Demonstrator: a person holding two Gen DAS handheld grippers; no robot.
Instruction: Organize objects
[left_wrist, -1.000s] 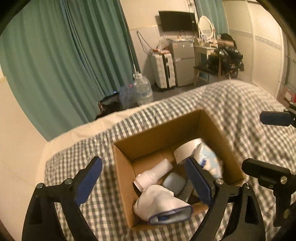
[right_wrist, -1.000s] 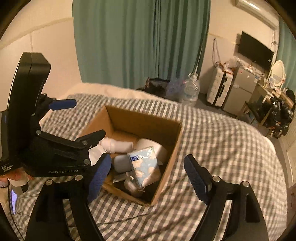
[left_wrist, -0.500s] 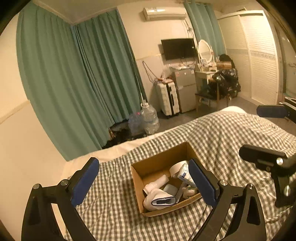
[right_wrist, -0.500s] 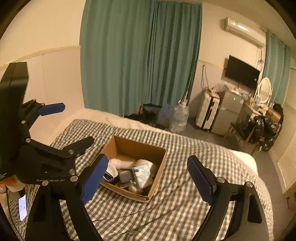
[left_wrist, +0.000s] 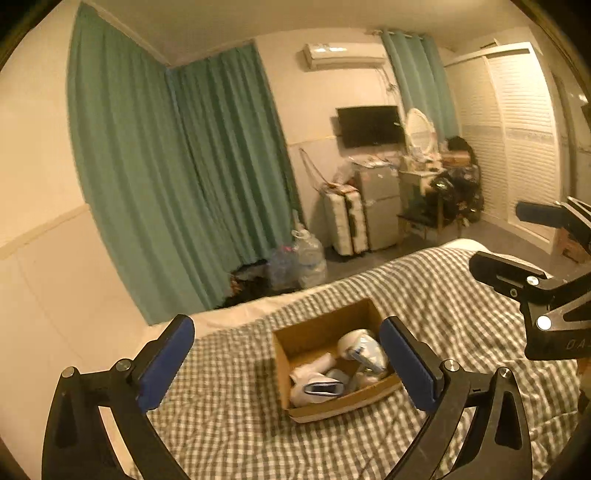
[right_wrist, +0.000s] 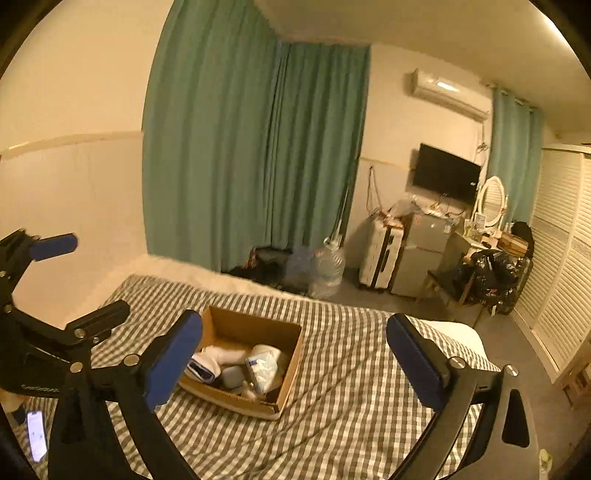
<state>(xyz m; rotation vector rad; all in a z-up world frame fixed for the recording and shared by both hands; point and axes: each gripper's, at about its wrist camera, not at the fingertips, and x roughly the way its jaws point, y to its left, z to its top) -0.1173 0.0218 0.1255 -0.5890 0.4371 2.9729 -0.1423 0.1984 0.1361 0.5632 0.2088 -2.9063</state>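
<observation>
An open cardboard box (left_wrist: 314, 332) (right_wrist: 291, 354) sits on the grey checked bedspread (left_wrist: 236, 424) (right_wrist: 351, 391). Inside lie a rolled white sock with a blue cuff (left_wrist: 314, 387) (right_wrist: 203, 365), a white bottle (left_wrist: 321, 363), a tissue pack (right_wrist: 264, 365) and a small grey-blue item (right_wrist: 232, 376). My left gripper (left_wrist: 286, 363) is open and empty, high above and back from the box. My right gripper (right_wrist: 293, 360) is open and empty, also well above the bed. Each gripper shows at the edge of the other's view.
Green curtains (right_wrist: 258, 166) hang behind the bed. Water jugs (right_wrist: 327, 267), a white suitcase (right_wrist: 380, 254), a small fridge (right_wrist: 421, 251), a dressing table with a mirror (right_wrist: 491, 206) and a louvred wardrobe (right_wrist: 561, 258) line the far side. A phone (right_wrist: 37, 435) lies at the lower left.
Both grippers have pulled up and back from the box, which now looks much smaller. More of the room shows. Both stayed open.
</observation>
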